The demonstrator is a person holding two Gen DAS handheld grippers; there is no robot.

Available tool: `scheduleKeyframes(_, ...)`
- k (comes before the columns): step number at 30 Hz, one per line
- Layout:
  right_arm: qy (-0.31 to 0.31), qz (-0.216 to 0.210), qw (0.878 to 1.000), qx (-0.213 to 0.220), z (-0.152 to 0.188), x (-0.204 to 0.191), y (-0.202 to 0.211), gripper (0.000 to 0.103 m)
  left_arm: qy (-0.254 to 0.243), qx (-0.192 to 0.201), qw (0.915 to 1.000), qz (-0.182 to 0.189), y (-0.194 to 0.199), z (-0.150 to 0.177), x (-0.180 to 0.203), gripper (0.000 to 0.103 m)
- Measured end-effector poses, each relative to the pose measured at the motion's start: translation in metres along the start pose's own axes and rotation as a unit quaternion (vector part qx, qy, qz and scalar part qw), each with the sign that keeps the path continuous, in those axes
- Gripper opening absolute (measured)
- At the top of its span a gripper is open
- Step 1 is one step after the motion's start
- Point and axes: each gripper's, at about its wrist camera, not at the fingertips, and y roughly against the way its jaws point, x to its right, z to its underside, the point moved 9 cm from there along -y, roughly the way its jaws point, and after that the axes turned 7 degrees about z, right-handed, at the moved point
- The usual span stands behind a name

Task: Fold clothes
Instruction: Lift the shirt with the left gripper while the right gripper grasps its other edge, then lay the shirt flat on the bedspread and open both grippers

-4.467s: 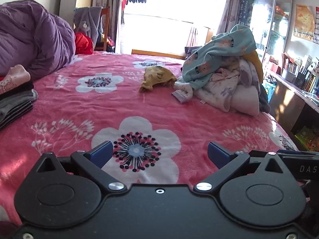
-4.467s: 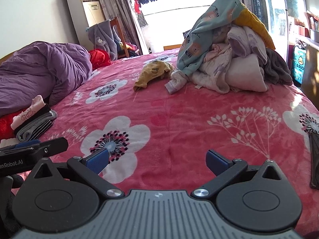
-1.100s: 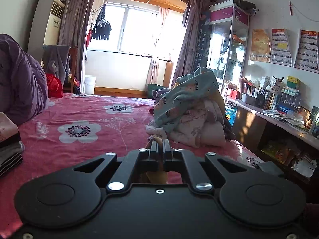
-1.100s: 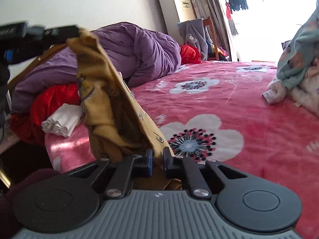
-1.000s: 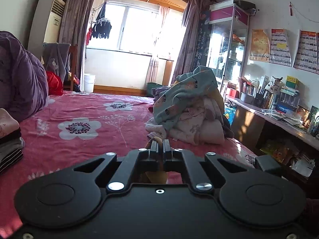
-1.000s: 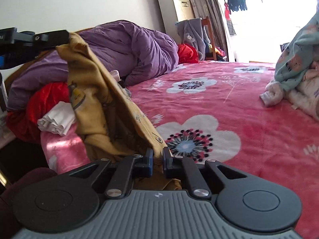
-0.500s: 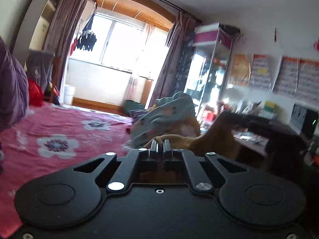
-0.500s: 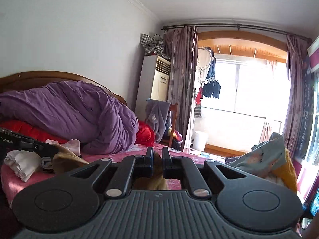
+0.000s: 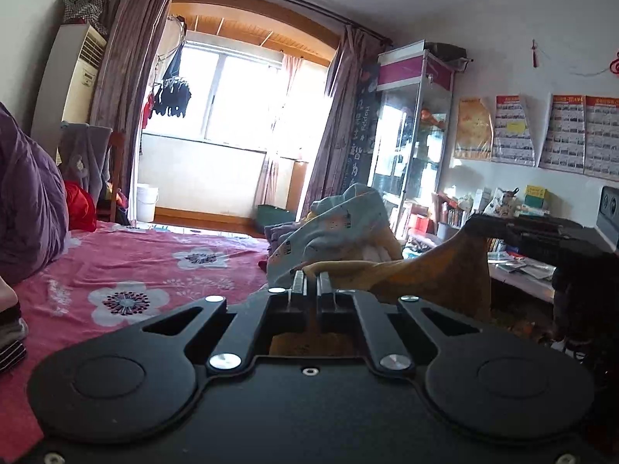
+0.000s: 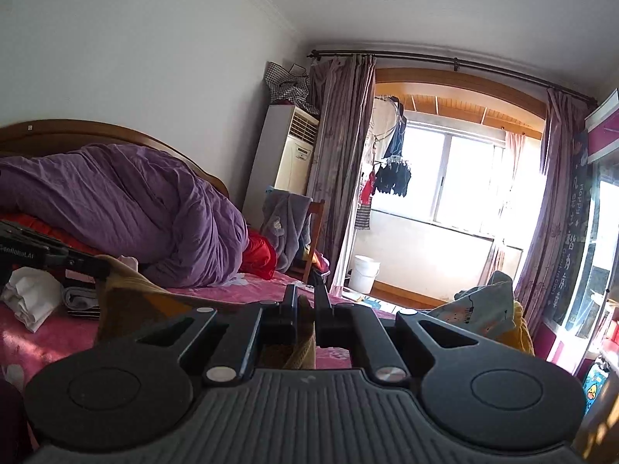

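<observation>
Left gripper (image 9: 311, 280) and right gripper (image 10: 305, 295) each clamp the mustard garment (image 9: 433, 270), stretched between them; its lower part is hidden.

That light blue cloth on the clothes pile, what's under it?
Under the light blue cloth show yellow and pale fabrics; the rest is hidden behind the yellow garment held by both grippers.
</observation>
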Motion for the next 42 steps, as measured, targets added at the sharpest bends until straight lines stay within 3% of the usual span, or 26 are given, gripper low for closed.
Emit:
scheduleKeyframes(7, 0.008, 0.001, 1.0, 0.02, -0.018, -0.006, 0.025, 0.01, -0.03, 0.012, 0.9993, -0.015, 0.02, -0.012, 0.013, 0.001)
scheduleKeyframes(15, 0.032, 0.0, 0.999, 0.026, -0.022, -0.014, 0.066, 0.01, -0.057, 0.013, 0.9983, -0.005, 0.048, -0.006, 0.042, 0.002)
scheduleKeyframes(21, 0.048, -0.007, 0.999, 0.017, -0.023, -0.017, 0.089, 0.01, -0.051, 0.002, 0.9987, 0.0, 0.054, -0.003, 0.047, 0.002)
scheduleKeyframes(25, 0.049, -0.021, 0.998, -0.014, -0.012, -0.019, 0.079, 0.01, -0.036, -0.015, 0.9992, -0.004, 0.046, 0.008, 0.036, 0.002)
scheduleKeyframes(32, 0.009, -0.029, 0.992, -0.119, 0.061, -0.012, -0.016, 0.01, 0.009, -0.086, 0.9954, -0.04, -0.018, 0.068, -0.018, 0.002)
scheduleKeyframes(42, -0.002, -0.032, 0.959, -0.281, 0.195, -0.029, -0.199, 0.01, 0.099, -0.16, 0.9775, -0.095, -0.133, 0.153, -0.133, 0.002)
